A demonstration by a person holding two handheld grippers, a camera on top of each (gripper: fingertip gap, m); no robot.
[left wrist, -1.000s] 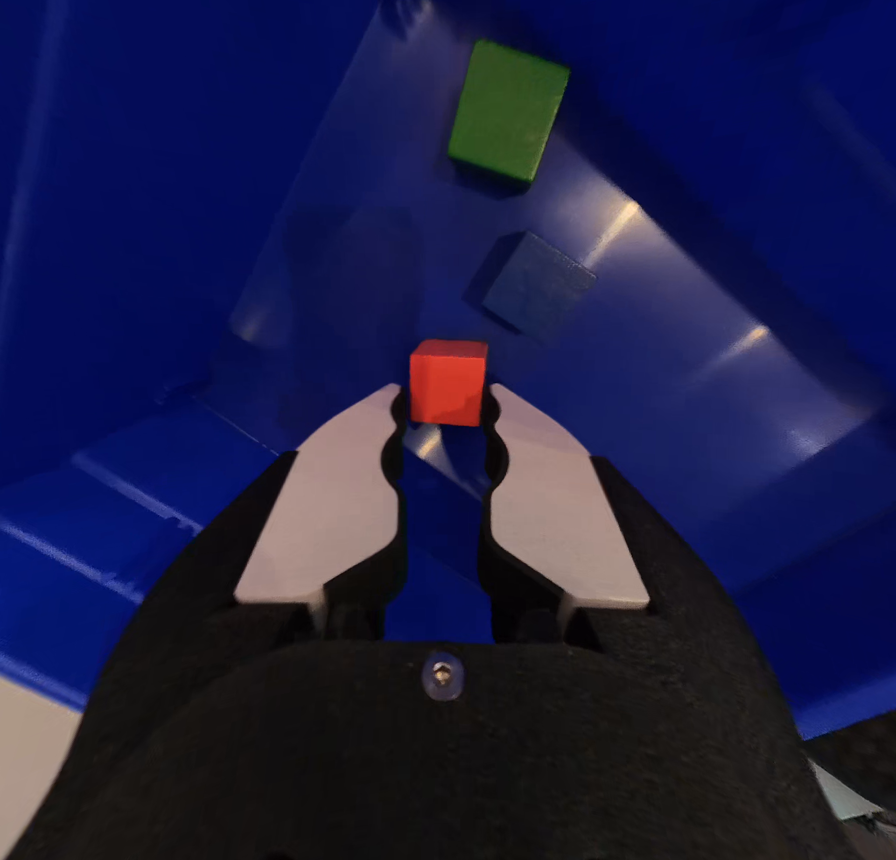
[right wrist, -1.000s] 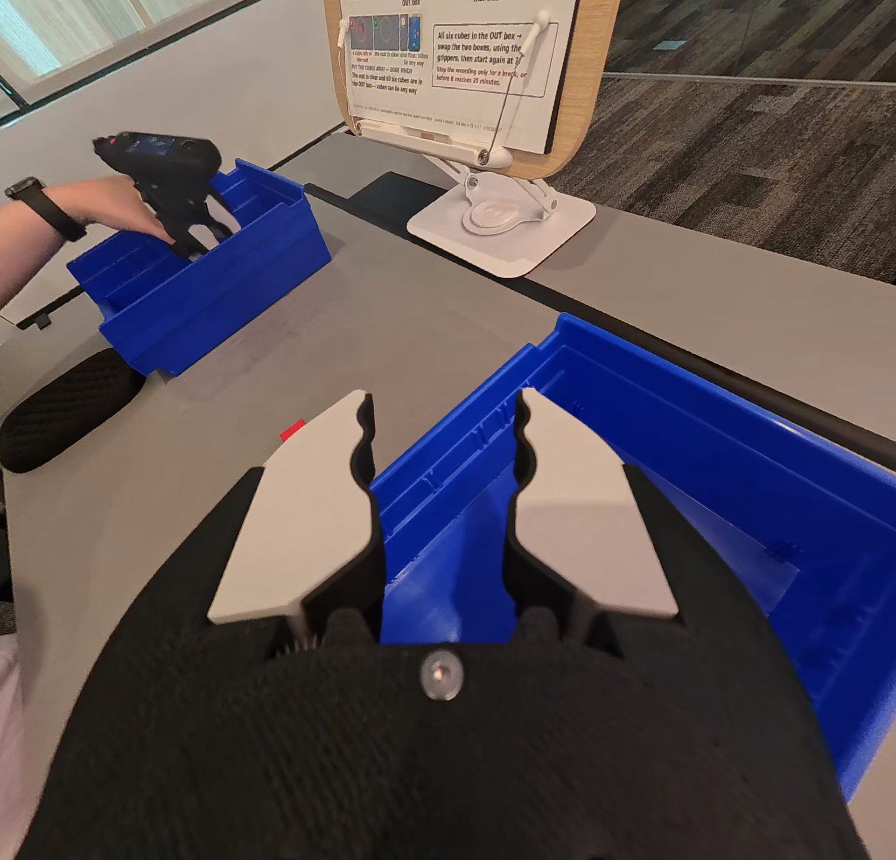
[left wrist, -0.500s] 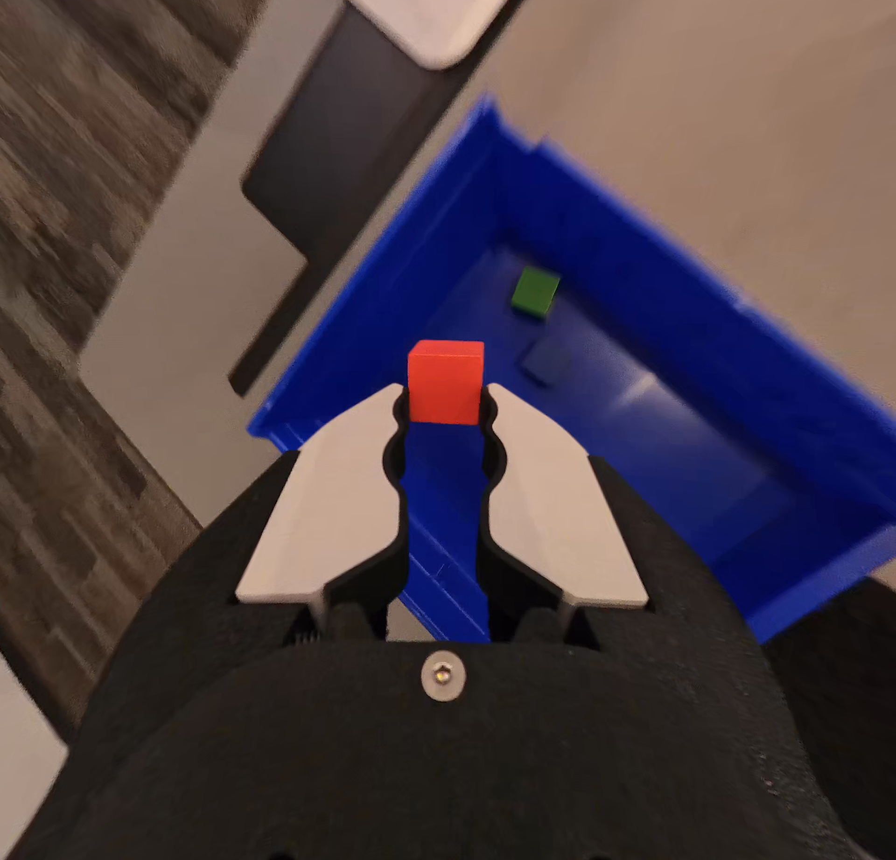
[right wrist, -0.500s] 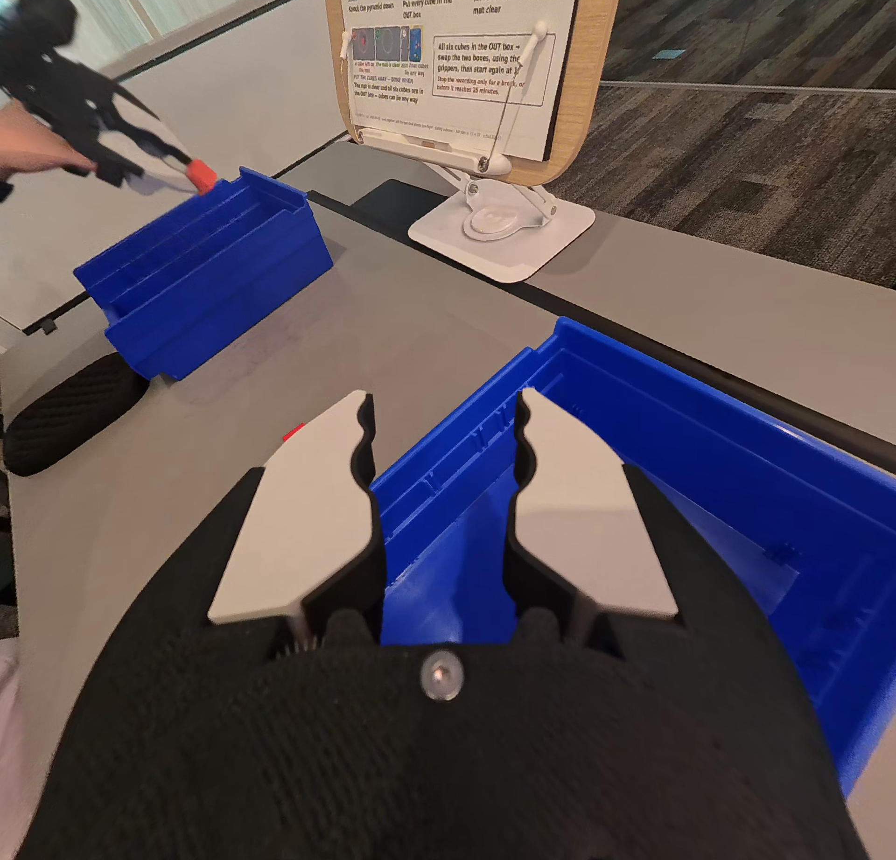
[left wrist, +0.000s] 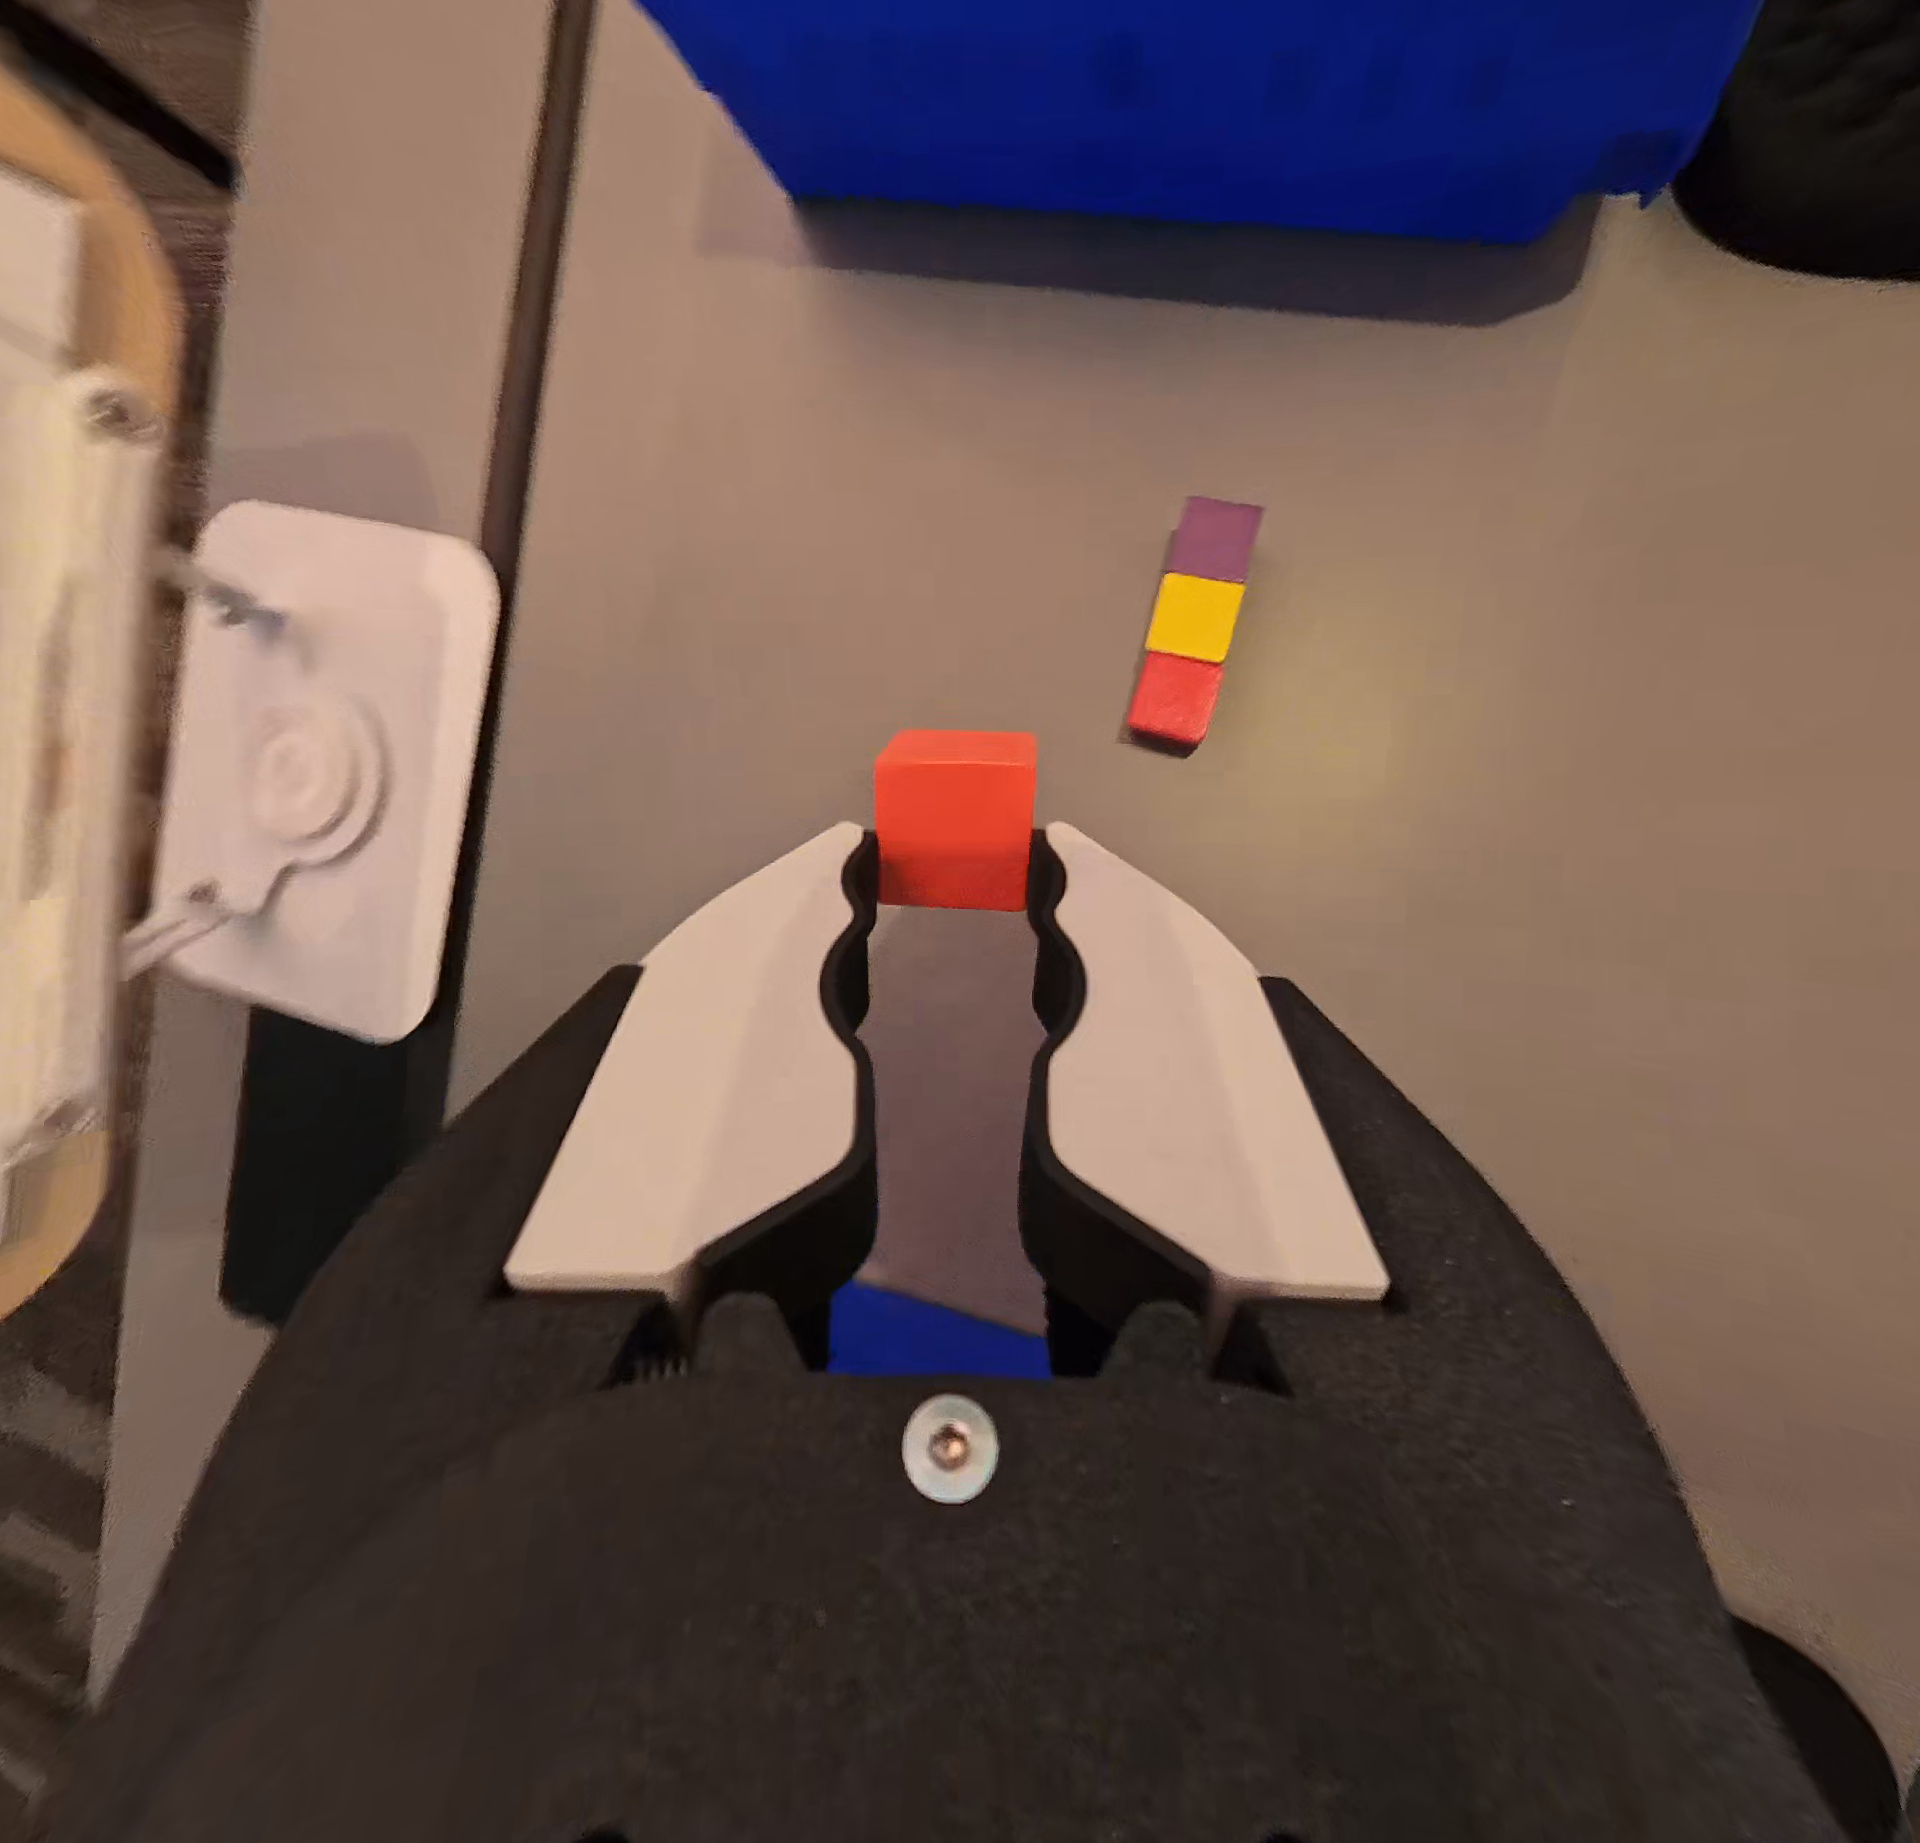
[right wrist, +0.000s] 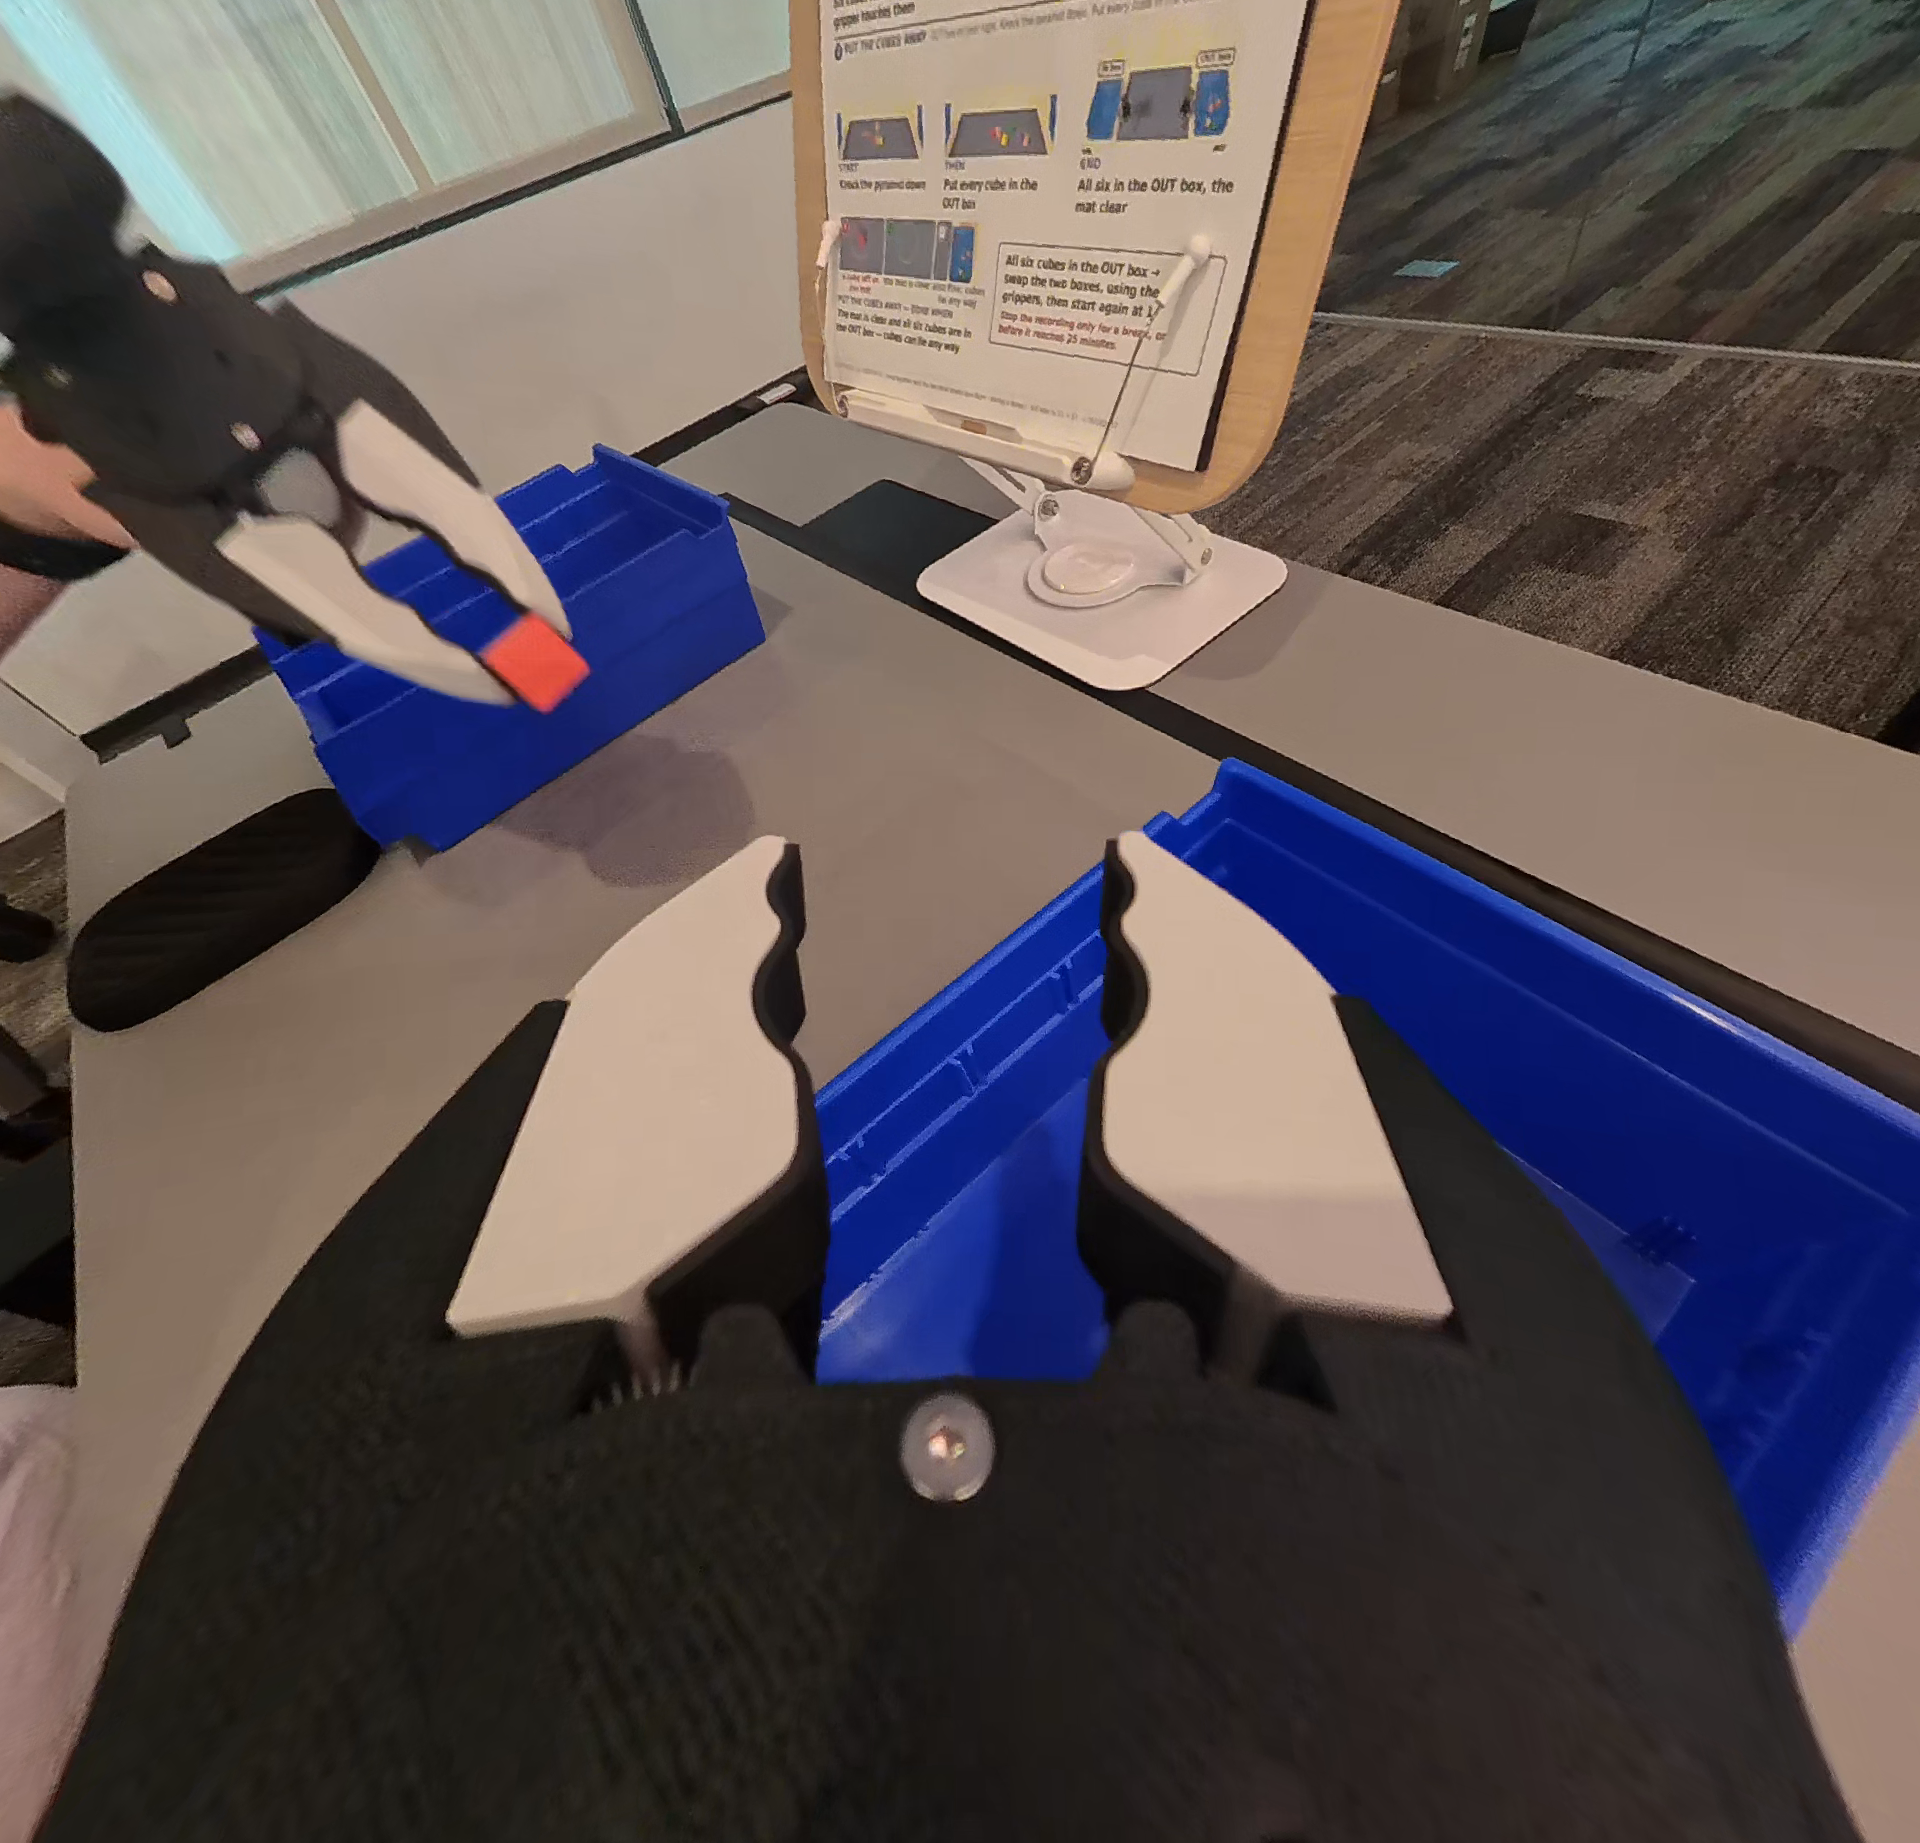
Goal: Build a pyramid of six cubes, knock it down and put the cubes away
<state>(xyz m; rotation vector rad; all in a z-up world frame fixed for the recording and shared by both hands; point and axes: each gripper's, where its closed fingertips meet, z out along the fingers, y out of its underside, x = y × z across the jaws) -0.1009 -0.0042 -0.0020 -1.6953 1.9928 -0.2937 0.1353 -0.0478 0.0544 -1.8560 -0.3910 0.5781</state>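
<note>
My left gripper (left wrist: 956, 843) is shut on an orange-red cube (left wrist: 956, 822) and holds it above the grey mat (left wrist: 1455, 962). A row of three touching cubes lies on the mat ahead and to the right: purple (left wrist: 1216, 538), yellow (left wrist: 1195, 616), red (left wrist: 1176, 697). The right wrist view shows the left gripper (right wrist: 525, 655) in the air with the cube (right wrist: 535, 663), in front of the far blue bin (right wrist: 644, 640). My right gripper (right wrist: 951, 868) is open and empty, over the edge of the near blue bin (right wrist: 1455, 1066).
A blue bin (left wrist: 1195, 79) stands beyond the cube row. An instruction board (right wrist: 1049, 183) on a white stand (right wrist: 1101, 588) is at the table's back edge; its base (left wrist: 322, 765) also shows at left. A black pad (right wrist: 218, 905) lies beside the far bin. Tip to tip, the grippers are about 25 cm apart.
My left gripper lifted the orange-red cube out of the far bin and swung it out over the mat, towards the cube row. My right gripper stayed open over the near bin.
</note>
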